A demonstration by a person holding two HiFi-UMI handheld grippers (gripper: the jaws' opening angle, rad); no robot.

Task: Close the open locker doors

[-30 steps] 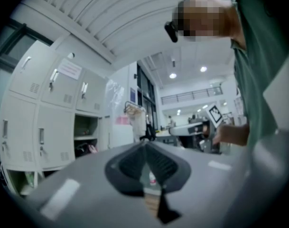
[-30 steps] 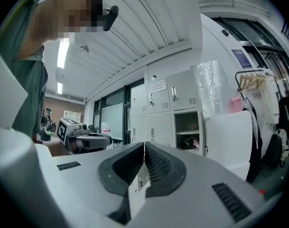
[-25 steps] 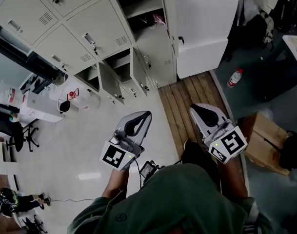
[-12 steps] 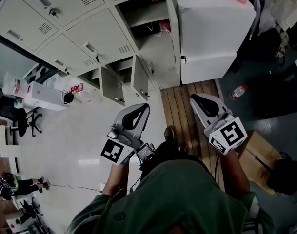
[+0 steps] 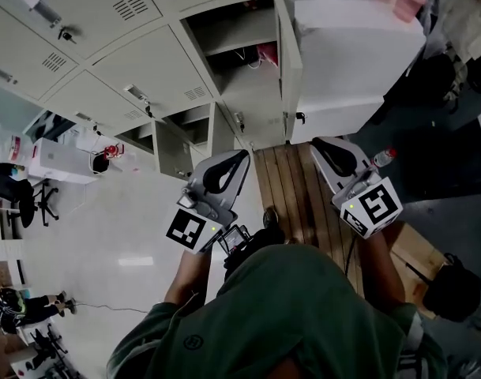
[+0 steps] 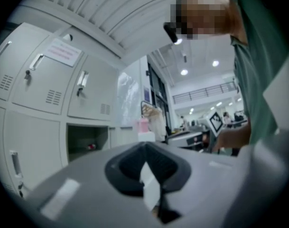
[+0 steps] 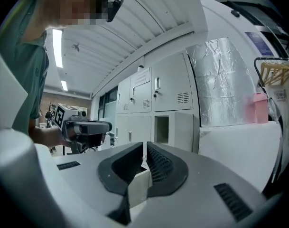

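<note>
Head view: boxy metal lockers (image 5: 145, 61), slatted wooden platform (image 5: 291, 184).

Green shirt (image 5: 287, 314); grey left gripper (image 5: 242, 157), right gripper (image 5: 317, 143) — black-and-white marker cubes (image 5: 186, 229) (image 5: 372, 207).

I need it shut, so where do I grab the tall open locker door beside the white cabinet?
I'd pinch the locker door at its free front edge near the latch, coming from the front. It stands swung out edge-on toward you, and the white cabinet crowds its outer face.
</note>
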